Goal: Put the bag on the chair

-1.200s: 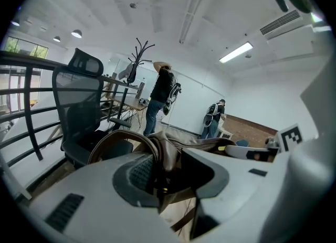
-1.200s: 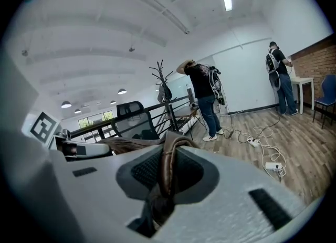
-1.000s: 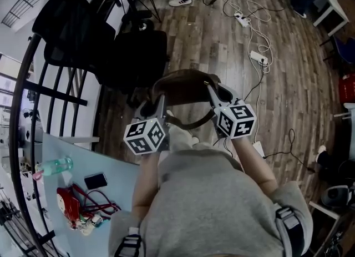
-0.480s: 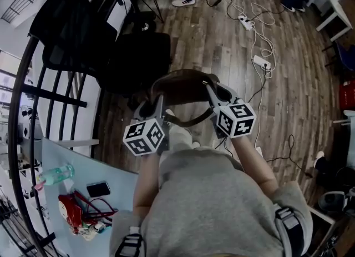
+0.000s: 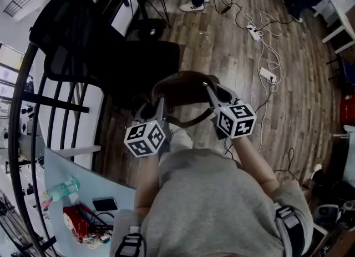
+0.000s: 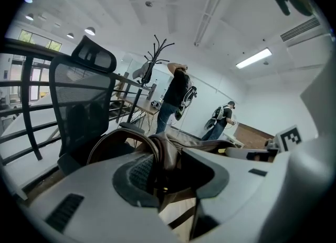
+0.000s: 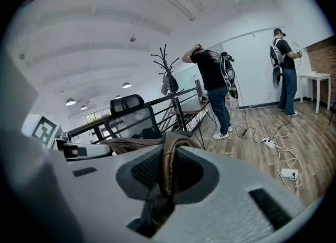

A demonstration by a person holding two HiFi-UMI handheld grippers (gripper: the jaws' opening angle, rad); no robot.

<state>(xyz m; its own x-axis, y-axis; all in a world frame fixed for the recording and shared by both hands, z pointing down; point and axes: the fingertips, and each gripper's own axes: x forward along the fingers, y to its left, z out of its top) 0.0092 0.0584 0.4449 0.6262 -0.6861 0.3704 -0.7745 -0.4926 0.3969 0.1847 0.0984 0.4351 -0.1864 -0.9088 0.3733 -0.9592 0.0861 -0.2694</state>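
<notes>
You hold the bag in mid-air at frame centre: the left gripper and right gripper are each clenched on one end of its brown top. The chair stands at upper left, just beyond the bag and not yet bearing it. Done: pickup. Remaining: carry over the chair, lower, release. No brand or legible writing shows — only square markers on the grippers.

Black mesh-backed office chair is standing directly ahead, its seat lying open from above. Brown leather bag is filling the gap before it. Black metal railing is closing off the left. Bare wood-plank floor is leaving passage on the right, with white power strips and cables trailing across it.
</notes>
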